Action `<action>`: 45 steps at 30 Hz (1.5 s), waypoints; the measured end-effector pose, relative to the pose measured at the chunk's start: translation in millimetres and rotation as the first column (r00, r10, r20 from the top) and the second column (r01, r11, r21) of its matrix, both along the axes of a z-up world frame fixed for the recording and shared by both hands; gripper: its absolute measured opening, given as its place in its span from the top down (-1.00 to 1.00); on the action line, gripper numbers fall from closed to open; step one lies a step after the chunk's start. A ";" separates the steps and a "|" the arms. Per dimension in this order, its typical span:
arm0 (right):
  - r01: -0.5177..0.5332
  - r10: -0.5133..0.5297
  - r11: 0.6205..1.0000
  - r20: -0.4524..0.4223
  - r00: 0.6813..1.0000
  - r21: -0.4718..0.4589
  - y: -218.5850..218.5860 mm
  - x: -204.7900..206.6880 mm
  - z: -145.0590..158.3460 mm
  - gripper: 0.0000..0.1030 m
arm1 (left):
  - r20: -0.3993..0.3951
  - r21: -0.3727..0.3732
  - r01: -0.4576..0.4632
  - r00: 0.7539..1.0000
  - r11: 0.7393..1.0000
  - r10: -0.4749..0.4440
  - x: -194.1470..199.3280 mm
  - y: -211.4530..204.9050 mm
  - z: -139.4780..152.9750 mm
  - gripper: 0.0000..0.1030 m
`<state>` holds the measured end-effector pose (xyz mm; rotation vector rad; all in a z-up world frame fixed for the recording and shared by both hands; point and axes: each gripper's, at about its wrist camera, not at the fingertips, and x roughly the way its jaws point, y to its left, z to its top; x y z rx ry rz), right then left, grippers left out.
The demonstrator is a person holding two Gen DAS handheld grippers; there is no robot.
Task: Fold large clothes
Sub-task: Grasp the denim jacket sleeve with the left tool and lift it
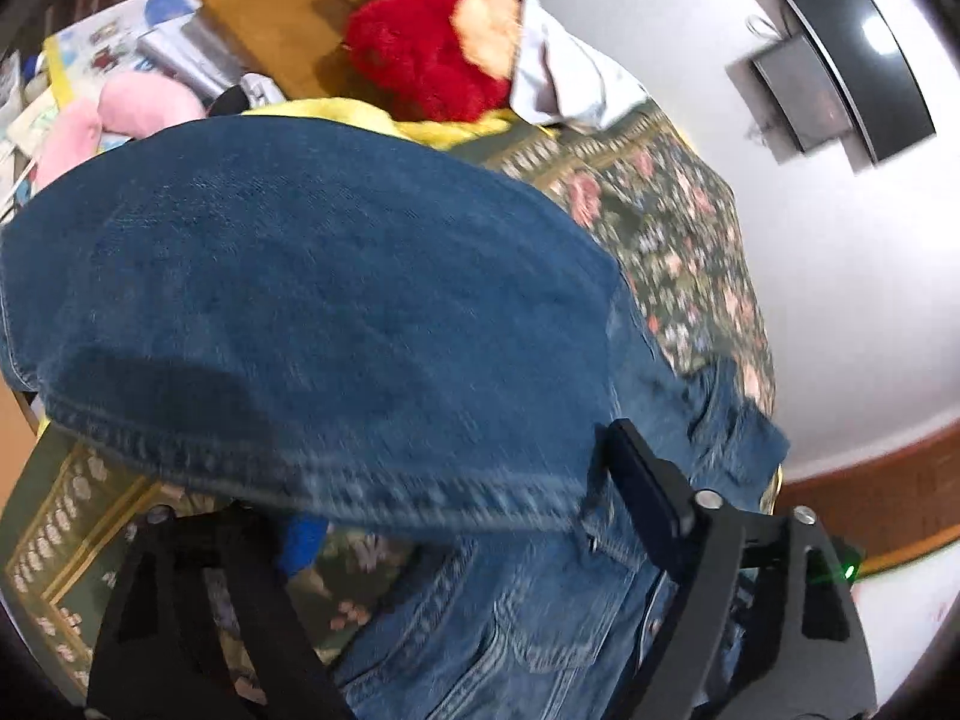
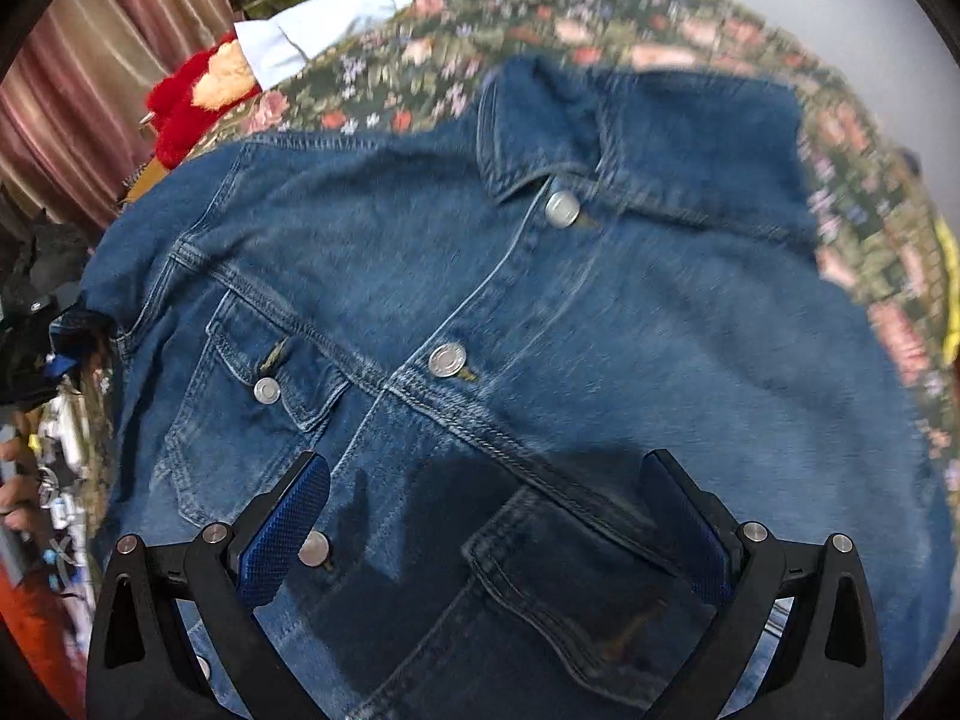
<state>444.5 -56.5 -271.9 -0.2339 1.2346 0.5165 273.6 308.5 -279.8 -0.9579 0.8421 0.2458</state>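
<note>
Seen from the right wrist: the jacket (image 2: pixel 420 276) spread front up on the bed cover (image 2: pixel 420 54), buttoned closed, with the collar (image 2: pixel 540 126) on the far side. Probably laid this way to keep the front flat and the seams straight for folding.

Right gripper (image 2: pixel 480 516) hanging over the lower front, just above a chest pocket (image 2: pixel 570 588) and pointing steeply down. Released: jaws wide apart, blue pads (image 2: pixel 288 516) bare, nothing between them, only a shadow on the denim below. No contact with the cloth to be seen.

From the left wrist: a broad plain panel of the same denim turned over the front, with its stitched hem (image 1: pixel 300 468) running across the gap of the left gripper (image 1: pixel 468 510). Jaws spread wide here too, with one finger partly under the hem and the other beside the button line. No pinch visible, so judged as let go rather than grasping, though blurred at this place. Likely one side already brought inward to narrow the jacket, and the hem set down where the fold should end.

Behind, near the head of the bed, a red plush (image 1: pixel 420 42) and other loose things, well apart from the jacket and not in the way.

By judgement, early in the folding, with more folds still to be made.
</note>
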 end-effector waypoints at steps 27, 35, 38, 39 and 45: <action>0.095 -0.099 0.984 0.019 0.995 0.151 -78.6 -27.1 75.5 -0.89 | -0.306 0.508 0.505 0.863 0.697 -0.403 97.3 -180.5 11.5 0.68; 0.165 -0.168 0.973 0.007 0.986 0.164 -125.7 -51.6 97.9 -0.90 | -0.309 0.323 0.517 0.849 0.793 -0.428 67.1 -167.8 -13.4 -0.20; 0.168 -0.173 0.973 0.022 0.985 0.160 -132.9 -57.8 101.0 -0.90 | -0.249 0.307 0.479 0.874 0.822 -0.416 37.2 -157.0 5.7 -0.35; 0.168 -0.174 0.972 0.022 0.984 0.166 -133.6 -60.4 102.4 -0.90 | -0.219 0.297 0.459 0.886 0.837 -0.408 25.6 -149.2 12.3 -0.38; 0.163 -0.169 0.966 0.014 0.986 0.202 -125.7 -68.2 103.9 -0.90 | -0.069 0.176 0.254 0.967 0.951 -0.245 -33.3 -78.5 25.8 -0.40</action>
